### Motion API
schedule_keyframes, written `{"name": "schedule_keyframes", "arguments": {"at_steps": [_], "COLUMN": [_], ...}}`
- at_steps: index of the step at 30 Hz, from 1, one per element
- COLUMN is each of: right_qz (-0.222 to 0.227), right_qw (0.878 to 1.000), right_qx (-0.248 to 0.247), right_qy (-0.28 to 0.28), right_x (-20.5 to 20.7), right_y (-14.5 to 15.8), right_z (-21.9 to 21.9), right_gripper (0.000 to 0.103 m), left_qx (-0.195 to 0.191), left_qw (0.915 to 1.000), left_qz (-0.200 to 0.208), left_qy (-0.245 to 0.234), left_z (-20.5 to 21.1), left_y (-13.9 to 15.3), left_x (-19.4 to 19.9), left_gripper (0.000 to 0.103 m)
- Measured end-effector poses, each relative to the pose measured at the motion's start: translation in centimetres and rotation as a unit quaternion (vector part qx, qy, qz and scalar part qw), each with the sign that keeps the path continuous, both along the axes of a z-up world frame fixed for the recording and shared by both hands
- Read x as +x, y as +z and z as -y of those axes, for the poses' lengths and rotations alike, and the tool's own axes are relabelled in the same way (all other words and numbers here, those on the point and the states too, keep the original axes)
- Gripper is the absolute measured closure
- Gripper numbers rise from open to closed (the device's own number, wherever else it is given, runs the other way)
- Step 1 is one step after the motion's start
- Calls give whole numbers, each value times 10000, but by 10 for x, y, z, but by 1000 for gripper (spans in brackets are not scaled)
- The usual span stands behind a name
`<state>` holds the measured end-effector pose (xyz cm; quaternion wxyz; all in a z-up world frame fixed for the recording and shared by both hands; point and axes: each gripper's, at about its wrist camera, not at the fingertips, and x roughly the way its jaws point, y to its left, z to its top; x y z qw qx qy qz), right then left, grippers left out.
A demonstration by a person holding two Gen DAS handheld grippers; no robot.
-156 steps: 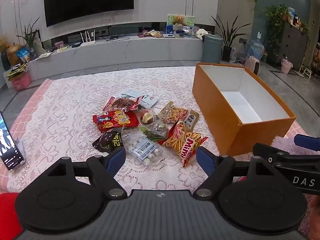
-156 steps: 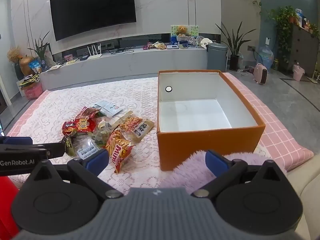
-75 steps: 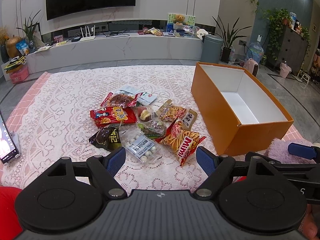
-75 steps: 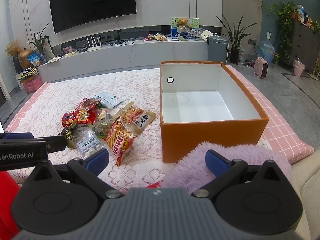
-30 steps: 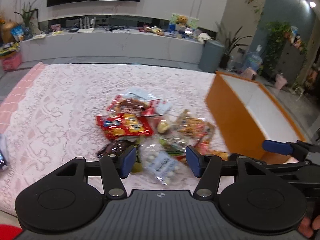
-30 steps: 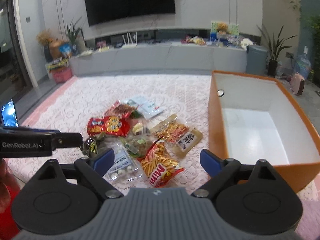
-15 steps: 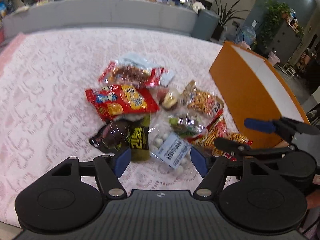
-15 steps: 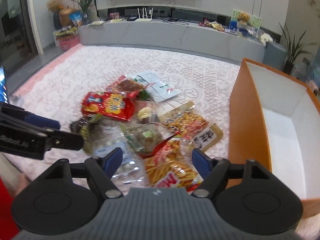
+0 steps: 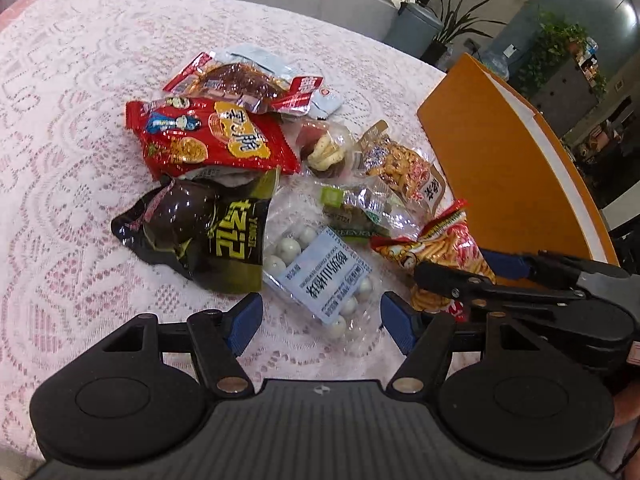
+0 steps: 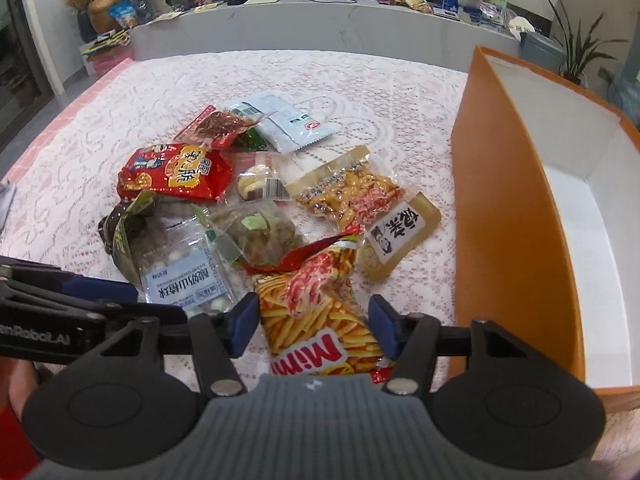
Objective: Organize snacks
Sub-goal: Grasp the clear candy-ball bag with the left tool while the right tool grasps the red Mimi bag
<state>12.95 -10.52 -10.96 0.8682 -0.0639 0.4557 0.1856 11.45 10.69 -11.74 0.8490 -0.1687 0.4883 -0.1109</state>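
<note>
Both grippers are pitched steeply down over the snack pile on the lace-covered table [image 10: 100, 128], side by side, w/ the left one on the left.

Left gripper [image 9: 322, 322]: jaws wide apart, nothing clamped. Its blue pads [image 9: 244, 320] straddle the near end of the clear bag of white balls [image 9: 320, 276] w/ the pale blue label; pads stand off the bag's edges, no contact visible. Just left of that bag lies the black-and-olive pouch [image 9: 208, 232], far of it the red chip bag [image 9: 208, 140].

Right gripper [image 10: 314, 326]: jaws closing, narrower than the left's. The Mimi fries bag [image 10: 320, 312] sits between the pads. The left pad [image 10: 244, 322] looks to be at the bag's edge; right pad close beside it, but can't tell if either is pressing yet. Bag lies flat on the cloth, not lifted. In the left wrist view this gripper's fingers come in from the right across the same bag.

A bit of hand [image 10: 20, 384] shows at the lower left in the right wrist view, behind the left tool's body.

Other snacks further out: clear pack of green-brown bits [image 10: 260, 232], yellow-orange pack [image 10: 352, 196], pale blue sachet [image 10: 284, 120], dark-red meat pack [image 10: 216, 126].

The orange box [image 10: 516, 208], white inside, stands open at the right of the pile, near the fries bag but apart from it.
</note>
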Motion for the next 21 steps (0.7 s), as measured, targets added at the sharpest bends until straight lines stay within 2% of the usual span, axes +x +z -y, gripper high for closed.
{"name": "schedule_keyframes", "arguments": {"at_steps": [4,7,9,12,16,21], "right_qz": [-44,315,416,116,-9,6], "right_qw": [9999,9993,9989,9996,9990,9991], "right_qx": [150,-36,-80,77,223,235], "right_qy": [-39,-182,-216,-264,-381,-354], "right_x": [-2,-8,-10,-2,2,1], "right_y": [1,7,9,4,1,0], "right_z": [2,1,0,5,12,11], "right_gripper": [54,56,57,57,56,56], "left_qx": [-13,64,91,41,596,1207], "left_qw": [9998,9989,9961,9930,9903,9827], "left_qz": [1,-85,-207,-357,-481,-642], "left_qy": [189,458,858,1126,1156,1251], "left_z": [2,9,11,16,34,53], "left_y": [0,0,-1,-3,-4,-6], "left_x": [5,12,16,21,27,38], "left_gripper": [23,22,22,18,15,14]}}
